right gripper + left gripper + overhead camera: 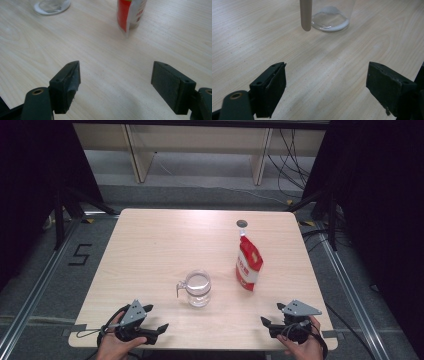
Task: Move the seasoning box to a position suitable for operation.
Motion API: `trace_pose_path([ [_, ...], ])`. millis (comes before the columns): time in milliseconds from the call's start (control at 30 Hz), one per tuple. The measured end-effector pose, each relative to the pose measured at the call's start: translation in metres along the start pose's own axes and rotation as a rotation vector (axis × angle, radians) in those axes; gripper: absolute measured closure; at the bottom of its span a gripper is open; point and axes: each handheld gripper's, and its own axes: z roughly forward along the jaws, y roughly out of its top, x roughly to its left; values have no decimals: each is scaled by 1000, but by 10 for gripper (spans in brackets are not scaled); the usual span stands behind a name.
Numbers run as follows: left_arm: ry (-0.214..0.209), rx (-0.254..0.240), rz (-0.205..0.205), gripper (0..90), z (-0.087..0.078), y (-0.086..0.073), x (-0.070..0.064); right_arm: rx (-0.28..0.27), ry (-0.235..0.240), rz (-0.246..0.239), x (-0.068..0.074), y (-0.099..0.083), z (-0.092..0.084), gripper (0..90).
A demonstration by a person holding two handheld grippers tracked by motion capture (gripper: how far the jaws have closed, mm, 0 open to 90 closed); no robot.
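Claws (156, 318) (272, 313) gape empty; red pouch (248, 263) stands upright, spout up.

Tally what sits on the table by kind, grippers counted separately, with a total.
Clear glass mug: 1
Red and white pouch: 1
Small dark round disc near the table's far edge: 1
Hand-held grippers, both with fingers open: 2 (left gripper, right gripper)
Total: 5

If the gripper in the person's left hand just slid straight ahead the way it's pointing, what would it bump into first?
Most likely the glass jar: it stands ahead of the open left gripper, slightly off centre, with bare table between. Depth is hard to judge, so it might pass alongside.
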Motion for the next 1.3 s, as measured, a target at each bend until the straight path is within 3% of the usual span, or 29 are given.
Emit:
trace_pose_path([
  [100, 10, 13, -9, 162, 0, -1, 0, -1, -5, 3, -2, 0, -1, 248],
  [133, -5, -18, -18, 164, 2, -1, 1, -8, 3, 18, -2, 0, -1, 248],
  [167, -5, -11, -53, 165, 2, -1, -1, -12, 0, 14, -2, 0, -1, 247],
  [200, 1, -3, -24, 167, 0, -1, 1, -10, -1, 19, -2, 0, -1, 244],
  [233, 1, -3, -24, 167, 0, -1, 1, -11, -6, 15, -2, 0, -1, 244],
  [267, 3, -4, -49, 167, 1, -1, 0, -11, -6, 15, -2, 0, -1, 244],
  [300, 16, 21, -19, 167, -1, -1, 3, -8, 6, 19, -2, 0, -1, 244],
  [467, 16, -1, -27, 168, 1, -1, 1, -12, -9, -5, -1, 0, -1, 244],
  [500, 16, 21, 15, 168, 0, 1, 4, 3, -2, 43, 2, -1, -2, 243],
  [533, 18, 19, 9, 168, 0, 1, 4, -16, 5, 4, -1, 0, -3, 243],
  [567, 4, -8, -29, 168, 2, 1, 2, -17, -5, 18, 0, -1, -4, 243],
  [600, -5, -25, -33, 168, 3, 1, 2, -28, -14, 9, -2, -1, -5, 244],
  [733, 12, -17, 8, 168, 3, 4, 5, -19, -22, 15, -1, -3, -7, 245],
  [767, 12, -17, 8, 168, 4, 5, 6, -24, -17, 23, -1, -3, -7, 246],
  [800, 16, -13, -23, 168, 5, 4, 4, -28, -14, 20, -1, -3, -7, 246],
  [967, 16, -16, 6, 168, 9, 9, 8, -23, 3, -4, -2, -4, -9, 244],
  [1033, 19, -19, -13, 167, 11, 11, 7, -26, 7, 24, -1, -5, -10, 242],
  [1100, 16, -28, 7, 168, 14, 14, 8, -42, -17, 12, -1, -6, -11, 242],
  [1200, 10, -44, -16, 167, 20, 21, 7, -44, -26, 20, -1, -6, -13, 243],
  [1233, 18, -39, -13, 168, 21, 25, 7, -42, -1, 24, -1, -6, -12, 243],
  [1267, 16, -45, 0, 174, 24, 28, 8, -45, -7, 37, 0, -7, -12, 244],
  [1300, 15, -48, -4, 191, 26, 31, 7, -42, -25, 18, -1, -6, -12, 244],
])
